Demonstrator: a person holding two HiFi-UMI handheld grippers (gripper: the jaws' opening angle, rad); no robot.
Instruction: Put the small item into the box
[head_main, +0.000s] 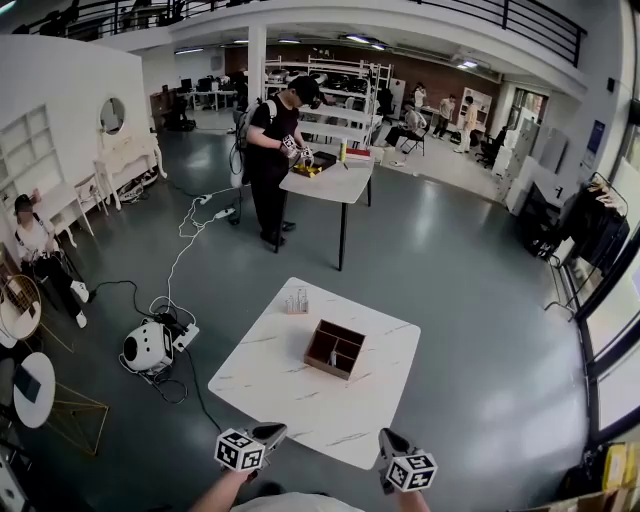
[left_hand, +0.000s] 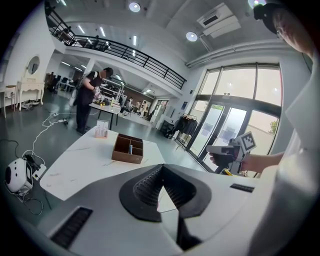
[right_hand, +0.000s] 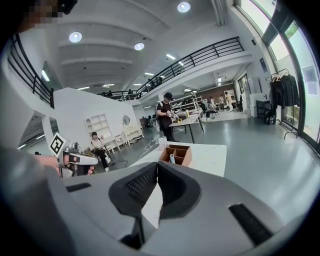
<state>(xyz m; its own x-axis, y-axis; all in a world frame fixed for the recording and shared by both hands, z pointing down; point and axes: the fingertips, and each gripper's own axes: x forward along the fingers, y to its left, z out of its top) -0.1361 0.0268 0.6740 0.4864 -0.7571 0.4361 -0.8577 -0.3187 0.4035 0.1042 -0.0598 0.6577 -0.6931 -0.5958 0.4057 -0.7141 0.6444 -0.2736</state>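
Note:
A brown wooden box (head_main: 335, 348) with compartments stands on the white marble table (head_main: 270, 380), right of centre. A small pale blue item (left_hand: 130, 148) stands upright inside the box (left_hand: 128, 148), and it also shows in the right gripper view as the small item (right_hand: 172, 158) in the box (right_hand: 176, 154). A clear holder (head_main: 297, 300) with small items sits at the table's far edge. My left gripper (head_main: 270, 433) and right gripper (head_main: 389, 441) hang side by side near the table's front edge, well short of the box. Both are shut and hold nothing. Each gripper view shows the other: the right gripper (left_hand: 230, 150), the left gripper (right_hand: 75, 159).
A person works at a second table (head_main: 335, 183) farther back. On the floor to the left lie cables and a white round device (head_main: 148, 346). A seated person (head_main: 40, 255) and small round tables (head_main: 22, 390) are at the far left. Glass doors run along the right.

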